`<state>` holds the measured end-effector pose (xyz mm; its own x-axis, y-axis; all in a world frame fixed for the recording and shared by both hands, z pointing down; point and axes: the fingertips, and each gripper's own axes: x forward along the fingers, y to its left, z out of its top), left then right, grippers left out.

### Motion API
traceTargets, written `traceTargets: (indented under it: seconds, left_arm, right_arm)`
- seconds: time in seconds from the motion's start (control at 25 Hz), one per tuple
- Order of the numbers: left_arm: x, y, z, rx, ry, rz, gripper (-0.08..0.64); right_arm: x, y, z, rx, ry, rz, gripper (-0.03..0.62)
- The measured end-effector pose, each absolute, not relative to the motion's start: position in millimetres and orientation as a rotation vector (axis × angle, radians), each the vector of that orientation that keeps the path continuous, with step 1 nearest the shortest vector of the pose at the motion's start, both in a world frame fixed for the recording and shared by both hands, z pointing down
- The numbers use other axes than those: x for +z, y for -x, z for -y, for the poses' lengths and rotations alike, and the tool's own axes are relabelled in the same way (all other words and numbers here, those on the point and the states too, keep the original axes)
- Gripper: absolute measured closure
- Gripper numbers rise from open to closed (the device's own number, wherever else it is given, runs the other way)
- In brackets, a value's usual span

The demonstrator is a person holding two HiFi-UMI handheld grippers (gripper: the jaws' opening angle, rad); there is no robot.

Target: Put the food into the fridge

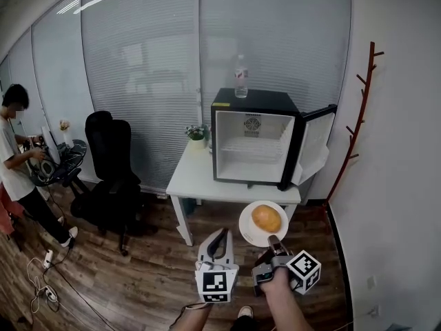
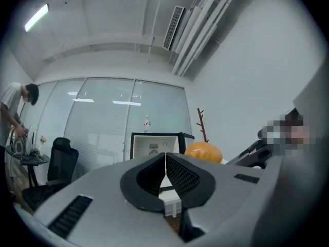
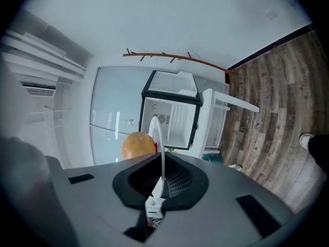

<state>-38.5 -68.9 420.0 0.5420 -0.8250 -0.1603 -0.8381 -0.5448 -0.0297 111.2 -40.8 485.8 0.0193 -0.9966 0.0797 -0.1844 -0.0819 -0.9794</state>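
We see a white table [image 1: 196, 183] against a glass wall with blinds [image 1: 138, 67]. It bears a small black fridge [image 1: 252, 102] whose door [image 1: 313, 147] stands open, and a water bottle [image 1: 240, 76] stands on the fridge top. A black office chair [image 1: 110, 164] stands left of the table on the wooden floor [image 1: 138, 267]. The right tongs [image 1: 273, 242] clamp the rim of a white plate [image 1: 248, 229] carrying the round orange food [image 1: 267, 218], in the air before the table. The left tongs [image 1: 219, 234] are closed, empty.

R hand-held gripper [image 1: 273, 242] holds plate [image 1: 247, 230] w/ orange food [image 1: 266, 218] before open fridge [image 1: 252, 147] on table [image 1: 196, 179].
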Motion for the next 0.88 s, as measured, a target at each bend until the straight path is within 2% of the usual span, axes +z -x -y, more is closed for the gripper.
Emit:
traceTargets:
  seconds: [0.88]
  left_arm:
    - [395.8,-106.8,245.7,0.168,2.606,-1.485,0.528]
  right_arm:
    - [474.1,-255.7,221.8,-1.208,1.374,-1.327,0.56]
